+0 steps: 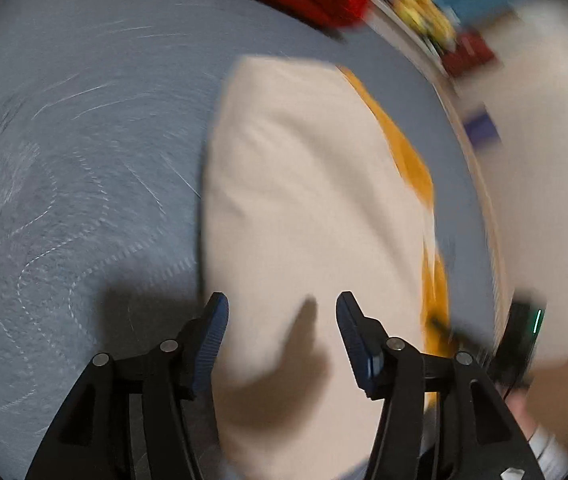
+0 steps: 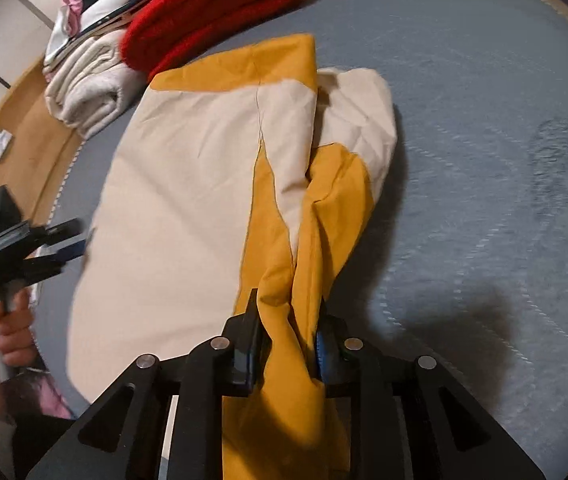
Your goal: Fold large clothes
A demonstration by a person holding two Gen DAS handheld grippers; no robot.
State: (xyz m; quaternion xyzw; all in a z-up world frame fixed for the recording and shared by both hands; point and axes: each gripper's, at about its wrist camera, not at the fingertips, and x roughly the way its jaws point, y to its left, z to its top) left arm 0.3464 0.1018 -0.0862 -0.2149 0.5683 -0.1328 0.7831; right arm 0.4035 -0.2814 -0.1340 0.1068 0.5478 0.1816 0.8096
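Note:
A cream and mustard-yellow garment (image 2: 188, 184) lies on the grey-blue mattress (image 2: 484, 120). My right gripper (image 2: 290, 308) is shut on a bunched yellow part of the garment, lifted off the mattress at its right side. My left gripper (image 1: 282, 312) is open and empty, hovering just above the cream part of the garment (image 1: 304, 200); the left wrist view is motion-blurred. The left gripper also shows in the right wrist view (image 2: 64, 240), held by a hand at the garment's left edge.
A folded red garment (image 2: 212, 8) and a folded cream one (image 2: 88, 88) lie at the far end of the mattress, with more stacked clothes (image 2: 96, 4) behind. The mattress's left edge borders a wooden floor (image 2: 32, 140).

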